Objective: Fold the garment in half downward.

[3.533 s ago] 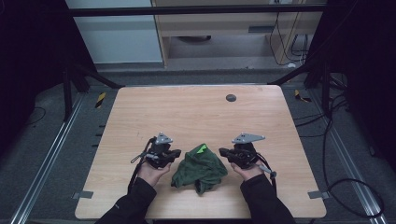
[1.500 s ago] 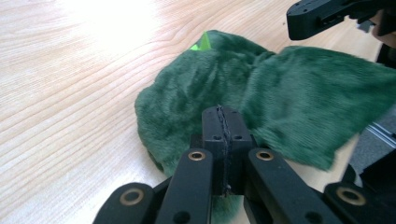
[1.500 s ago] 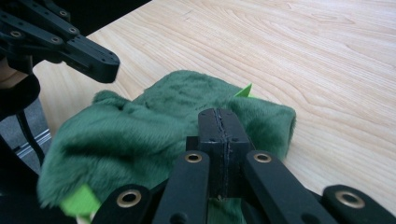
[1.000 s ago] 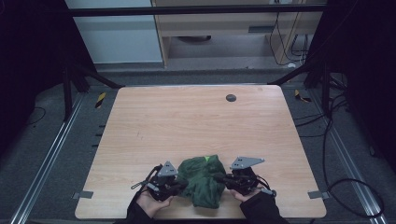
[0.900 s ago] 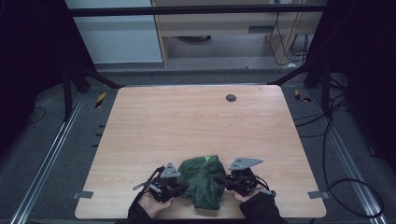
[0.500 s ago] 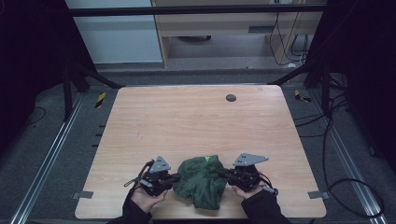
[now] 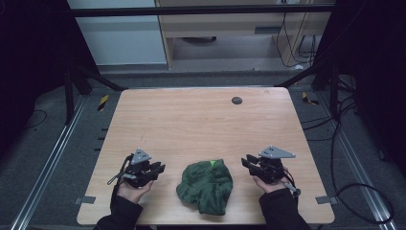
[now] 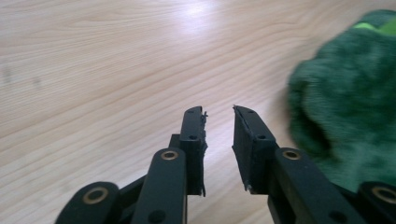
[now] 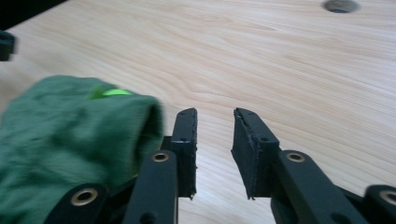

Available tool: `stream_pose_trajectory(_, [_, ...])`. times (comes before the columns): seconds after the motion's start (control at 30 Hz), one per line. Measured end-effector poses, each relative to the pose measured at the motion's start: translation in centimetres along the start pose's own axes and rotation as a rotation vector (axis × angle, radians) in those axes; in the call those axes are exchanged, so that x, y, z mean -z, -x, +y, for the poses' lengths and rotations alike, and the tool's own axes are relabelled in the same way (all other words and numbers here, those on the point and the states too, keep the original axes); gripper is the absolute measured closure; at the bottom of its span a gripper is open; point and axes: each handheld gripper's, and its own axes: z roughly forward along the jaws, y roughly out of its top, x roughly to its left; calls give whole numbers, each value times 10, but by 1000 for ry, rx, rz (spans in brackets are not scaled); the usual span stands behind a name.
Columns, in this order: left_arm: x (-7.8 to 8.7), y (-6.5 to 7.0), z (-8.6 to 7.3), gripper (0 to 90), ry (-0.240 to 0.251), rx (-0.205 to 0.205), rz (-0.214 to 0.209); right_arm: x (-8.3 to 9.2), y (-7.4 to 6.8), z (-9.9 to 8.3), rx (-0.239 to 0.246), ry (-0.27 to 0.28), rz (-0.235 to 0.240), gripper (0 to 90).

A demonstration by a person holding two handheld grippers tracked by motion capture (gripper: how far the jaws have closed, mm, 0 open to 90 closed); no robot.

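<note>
A crumpled dark green cloth [image 7: 206, 185] with a bright green tag lies near the front edge of the wooden table [image 7: 201, 120]. My left gripper [image 7: 160, 168] sits to the cloth's left, open, with nothing between its jaws. In the left gripper view the gripper [image 8: 219, 112] points over bare wood, the cloth [image 8: 345, 98] off to its right. My right gripper [image 7: 244, 160] rests to the cloth's right, open and empty. In the right gripper view the gripper [image 9: 215, 114] has the cloth [image 9: 70, 140] at its left.
A small dark round hole cover [image 7: 236, 100] sits near the table's far edge, also in the right gripper view [image 9: 341, 5]. Cables trail on the floor to the right [image 7: 354, 143]. Metal rails run along both sides of the table.
Both grippers have let go of the cloth and drawn apart, left one leftwards, right one rightwards. The cloth now lies bunched on the table between them.
</note>
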Motion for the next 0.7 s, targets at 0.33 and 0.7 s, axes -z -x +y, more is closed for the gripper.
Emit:
stream_pose_trajectory(0.33, [11,-28,-9,613,-1,22,74,2,31,-11,-35,-47,-141,548])
stream_pose_trajectory(0.7, [15,-49,-17,445,-1,37,139,2,43,-18,-43,-72,-233,379])
